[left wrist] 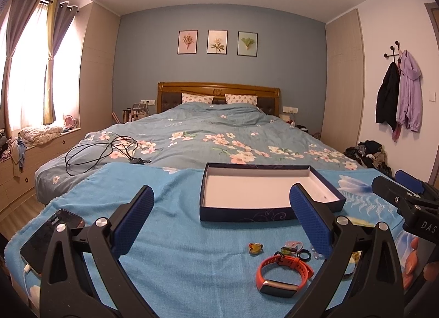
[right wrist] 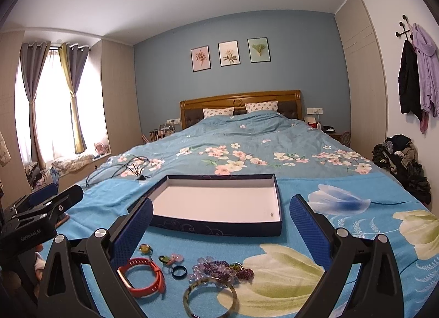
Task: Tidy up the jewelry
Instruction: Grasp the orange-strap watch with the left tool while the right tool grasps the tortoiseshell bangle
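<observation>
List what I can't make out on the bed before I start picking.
- Bangle: right wrist view, lower rim cut by frame edge.
- Purple bead cluster: left wrist view, hidden behind left hand-held gripper finger.
- Speck in box: too small to identify.
- Phone: partly behind gripper.

Both the left gripper point(left wrist: 222, 216) and the right gripper point(right wrist: 221, 224) are held level and side by side, jaws spread wide, nothing being gripped between the blue pads point(left wrist: 310, 222).
</observation>
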Motion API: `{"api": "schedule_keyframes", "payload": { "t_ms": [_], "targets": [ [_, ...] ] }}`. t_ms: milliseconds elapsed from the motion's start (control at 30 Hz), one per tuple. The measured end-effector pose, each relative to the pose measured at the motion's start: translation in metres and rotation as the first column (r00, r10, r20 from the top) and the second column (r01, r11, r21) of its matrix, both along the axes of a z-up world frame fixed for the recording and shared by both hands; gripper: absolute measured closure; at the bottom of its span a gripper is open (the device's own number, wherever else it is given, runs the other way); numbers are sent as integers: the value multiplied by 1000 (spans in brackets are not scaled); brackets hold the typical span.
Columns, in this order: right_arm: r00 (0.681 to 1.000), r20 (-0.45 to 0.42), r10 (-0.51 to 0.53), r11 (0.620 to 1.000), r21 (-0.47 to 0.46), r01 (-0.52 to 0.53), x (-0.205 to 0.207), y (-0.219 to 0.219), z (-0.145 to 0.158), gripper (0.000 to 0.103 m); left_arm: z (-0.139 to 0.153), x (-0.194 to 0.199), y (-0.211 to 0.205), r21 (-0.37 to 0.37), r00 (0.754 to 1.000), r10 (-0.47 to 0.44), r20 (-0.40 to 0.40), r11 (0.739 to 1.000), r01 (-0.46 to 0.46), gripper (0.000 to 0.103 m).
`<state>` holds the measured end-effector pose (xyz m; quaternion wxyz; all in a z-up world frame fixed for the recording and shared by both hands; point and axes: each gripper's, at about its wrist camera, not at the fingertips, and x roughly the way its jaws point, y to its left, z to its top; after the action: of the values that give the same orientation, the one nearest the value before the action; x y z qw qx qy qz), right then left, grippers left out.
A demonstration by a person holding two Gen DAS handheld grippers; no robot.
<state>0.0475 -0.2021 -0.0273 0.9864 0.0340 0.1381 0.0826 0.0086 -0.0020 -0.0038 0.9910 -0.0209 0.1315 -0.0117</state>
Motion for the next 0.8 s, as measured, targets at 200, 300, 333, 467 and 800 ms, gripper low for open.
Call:
{"api": "schedule_keyframes", "payload": {
  "t_ms": [200, 300, 333, 467, 800],
  "targets": [
    [993, -120, 20, 999, -28, -23, 12, -3, -13, 7, -18, 20, -3, 14, 990, -74, -123, 997, 77, 6],
    [975, -216, 55, 997, -32, -64, 19, -4, -26, 7, -34, 35, -7, 13, 964, -139, -227, 989, 146, 6],
    [966, -249, 63, 997, -36, -75, 21, -4, -32, 7, -39, 40, -9, 21, 953, -154, -260, 986, 165, 6],
    [927, -361, 105, 993, -16, -118, 25, -9, -49, 17, -58, 51, -18, 41, 921, -194, -336, 974, 221, 8],
    [845, -497, 199, 978, 47, -203, 31, -15, -69, 68, -79, 80, -34, 34, 810, -297, -506, 931, 363, 44]
  ]
}}
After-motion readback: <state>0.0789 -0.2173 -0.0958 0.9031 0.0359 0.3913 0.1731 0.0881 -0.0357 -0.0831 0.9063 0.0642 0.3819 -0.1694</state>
